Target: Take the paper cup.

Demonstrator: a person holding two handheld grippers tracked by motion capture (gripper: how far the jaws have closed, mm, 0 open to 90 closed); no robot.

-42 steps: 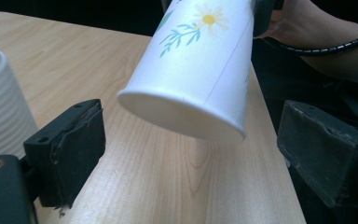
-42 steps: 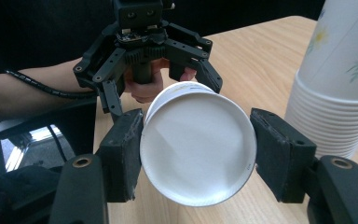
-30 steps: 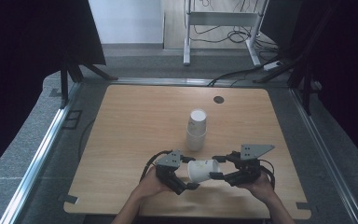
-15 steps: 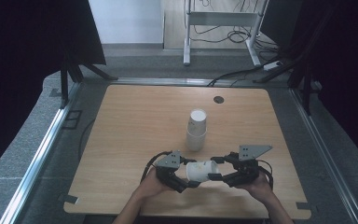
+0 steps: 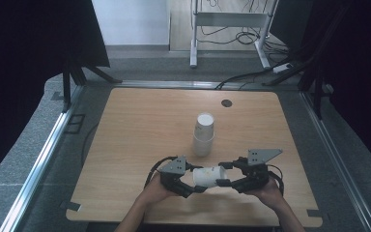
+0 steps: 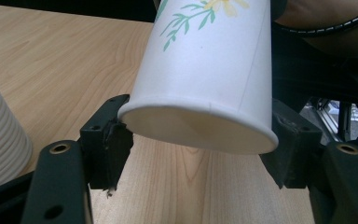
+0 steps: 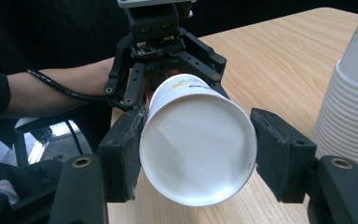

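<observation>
Two hand-held grippers meet over the near edge of the wooden table [image 5: 125, 145], each clamped on one end of a single paper cup [image 5: 208, 176] that lies on its side between them, clear of the tabletop. Left gripper [image 5: 189, 185]: its jaws have just been closing and now press the cup's narrow base end, which in the left gripper view sits squarely between the two black pads. Right gripper [image 5: 226, 180]: jaws pressed on the wide rim end, the cup's white inside facing its camera. Printing on the cup wall is a green sprig with a yellow flower; a small line of blue lettering near the base is too small to read.

Stack of paper cups [image 5: 204, 133]: upright, a little behind the grippers and near the table's middle, its ribbed rims visible at the margin of both gripper views. Dark round disc [image 5: 227, 103]: flush near the far edge. Bare wood lies open toward the far-left corner and along both side edges; the held cup is near the stack but apart from it.
</observation>
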